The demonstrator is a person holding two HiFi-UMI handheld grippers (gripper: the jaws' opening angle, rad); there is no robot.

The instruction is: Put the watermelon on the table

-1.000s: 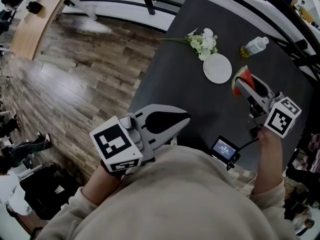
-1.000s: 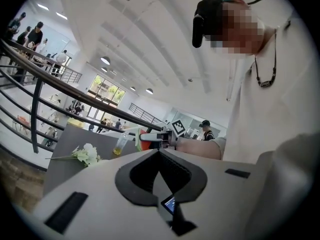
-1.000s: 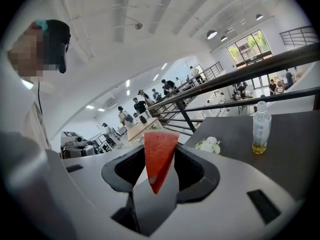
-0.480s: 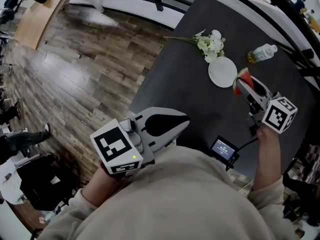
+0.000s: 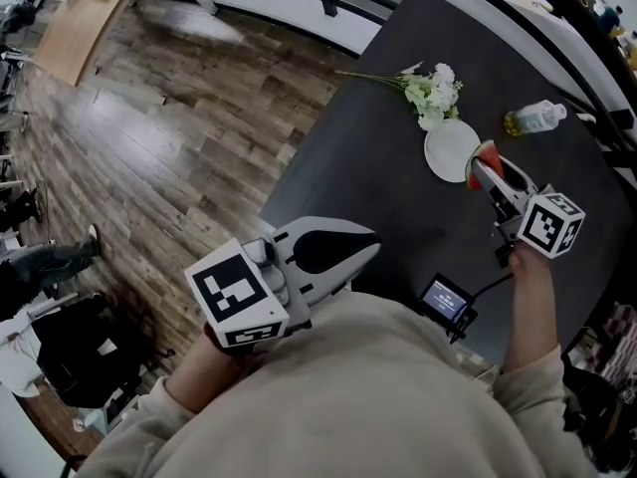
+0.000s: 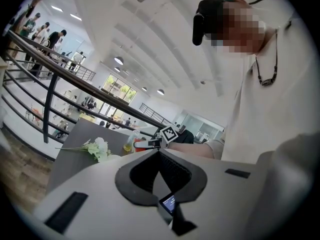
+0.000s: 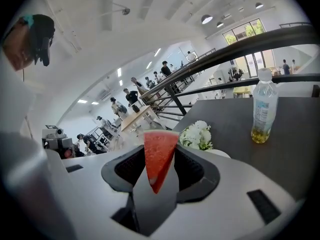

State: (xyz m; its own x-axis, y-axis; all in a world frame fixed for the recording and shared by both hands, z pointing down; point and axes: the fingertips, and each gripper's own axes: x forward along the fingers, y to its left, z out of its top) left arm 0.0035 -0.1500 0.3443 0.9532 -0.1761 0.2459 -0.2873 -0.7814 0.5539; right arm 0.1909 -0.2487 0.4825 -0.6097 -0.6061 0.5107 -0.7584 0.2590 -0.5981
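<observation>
Right tongs [image 5: 481, 166] pinch the watermelon slice [image 7: 160, 154] above the table [image 5: 378, 157], near the plate [image 5: 448, 149]. It is not yet set down. Left tongs [image 6: 159, 152] are pressed together, empty.

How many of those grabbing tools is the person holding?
2. The left gripper is near the person's chest, shut and empty; the right gripper is out over the dark table, gripping a watermelon slice.

Open office atrium, balcony railing [image 7: 250, 48]
</observation>
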